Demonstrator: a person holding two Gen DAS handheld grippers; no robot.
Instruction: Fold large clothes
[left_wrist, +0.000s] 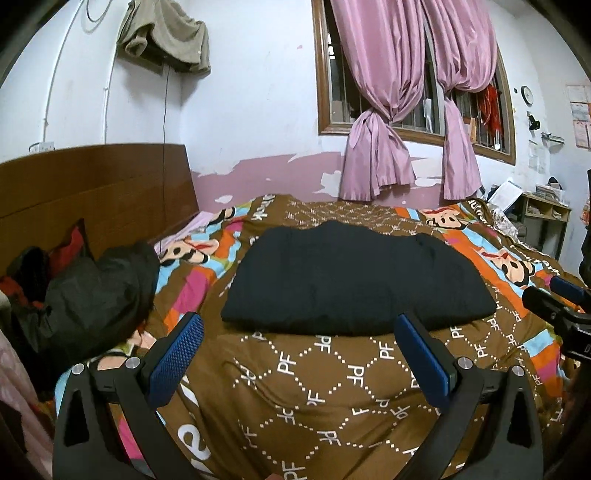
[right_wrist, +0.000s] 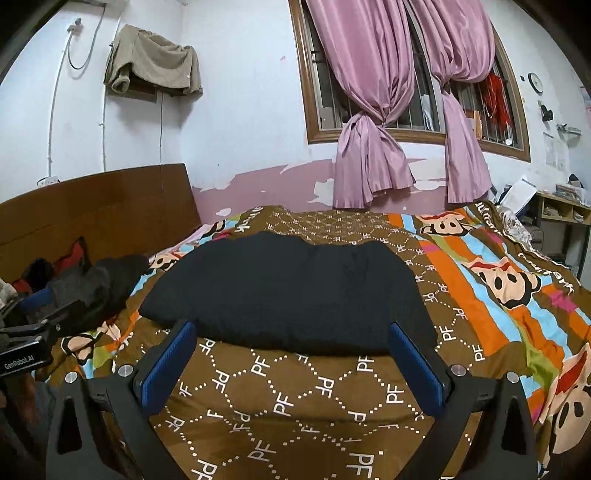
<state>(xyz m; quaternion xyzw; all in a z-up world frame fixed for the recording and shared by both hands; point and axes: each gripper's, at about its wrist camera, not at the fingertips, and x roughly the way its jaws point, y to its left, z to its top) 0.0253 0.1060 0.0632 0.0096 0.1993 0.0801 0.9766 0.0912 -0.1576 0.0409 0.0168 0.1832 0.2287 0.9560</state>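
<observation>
A black garment lies folded in a flat rectangle on the patterned bedspread; it also shows in the right wrist view. My left gripper is open and empty, held just short of the garment's near edge. My right gripper is open and empty, its blue fingertips level with the garment's near edge. Each gripper shows at the edge of the other's view: the right one, the left one.
A heap of dark clothes lies by the wooden headboard at the left. Pink curtains hang over a barred window behind the bed. A shelf unit stands at the far right.
</observation>
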